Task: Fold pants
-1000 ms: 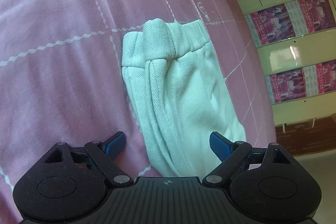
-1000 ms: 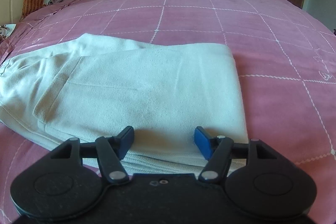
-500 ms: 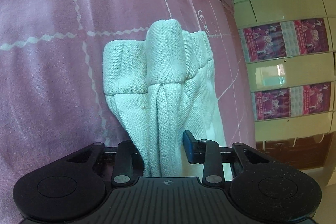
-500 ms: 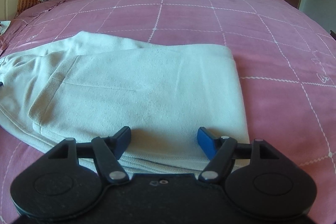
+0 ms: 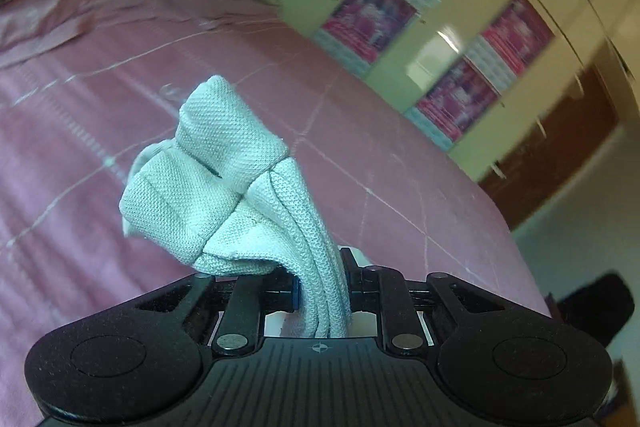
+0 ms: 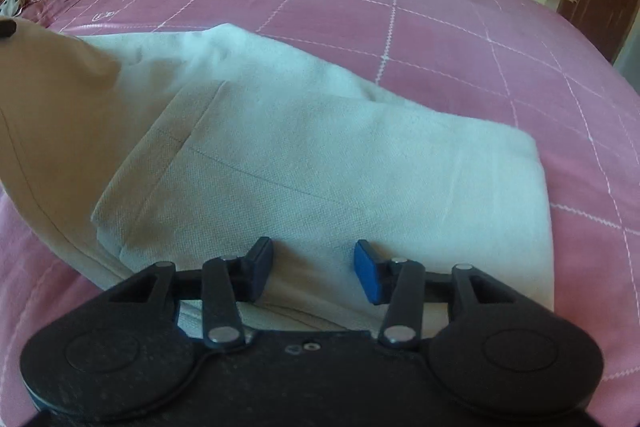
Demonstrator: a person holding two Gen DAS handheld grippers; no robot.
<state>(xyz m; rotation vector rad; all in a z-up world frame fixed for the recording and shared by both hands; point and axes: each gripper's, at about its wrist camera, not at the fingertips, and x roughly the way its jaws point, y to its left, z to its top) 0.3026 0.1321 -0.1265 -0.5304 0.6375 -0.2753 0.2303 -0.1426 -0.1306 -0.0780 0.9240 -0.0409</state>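
We hold the left gripper [image 5: 322,291] clamped on the waistband end of the pants [image 5: 224,183], so that this end hangs bunched above the bed [image 5: 80,107], clear of the pink cover. The grip sits on several stacked layers, which keeps them together for carrying over.

We keep the right gripper [image 6: 314,273] low over the near edge of the pants [image 6: 320,155], which lie flat on the bed [image 6: 440,27]. Its jaws have just been closing and stand part spread; cloth lies between the pads, but they do not yet press on it.

We judge that this hand is placed to anchor or pinch the near edge, so the stack does not slide during the fold.
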